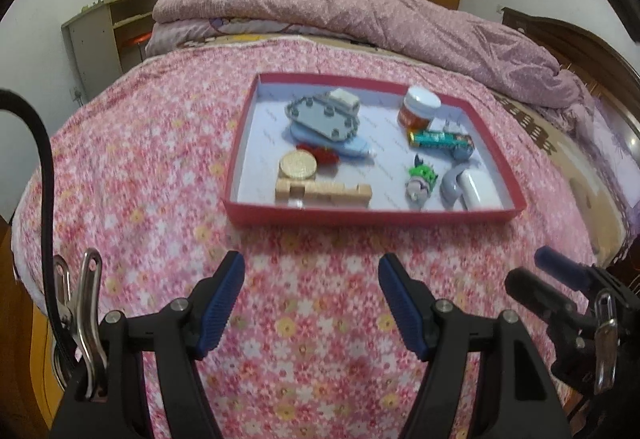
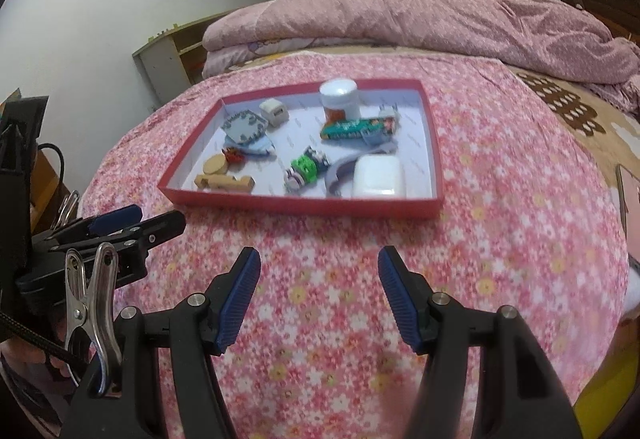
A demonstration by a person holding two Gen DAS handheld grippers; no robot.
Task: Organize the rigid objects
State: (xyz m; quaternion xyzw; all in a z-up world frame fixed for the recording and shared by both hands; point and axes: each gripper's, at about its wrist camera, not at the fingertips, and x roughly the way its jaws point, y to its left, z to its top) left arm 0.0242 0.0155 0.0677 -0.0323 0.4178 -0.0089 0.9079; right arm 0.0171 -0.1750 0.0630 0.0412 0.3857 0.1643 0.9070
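On a pink floral bedspread [image 1: 160, 159], a red tray [image 1: 372, 213] of small objects lies straight ahead of both grippers. Left gripper [image 1: 311, 303] and right gripper [image 2: 319, 299] hover spread wide, empty, roughly equally near.

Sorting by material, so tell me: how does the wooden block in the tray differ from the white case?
The wooden block is tan and long with notched, squared ends; the white case is glossy white with rounded corners. The block lies at the tray's near left corner, beside a round wooden disc; the case lies at the near right, next to a grey curved piece. The case looks bulkier. Both lie flat inside the tray, ungripped.
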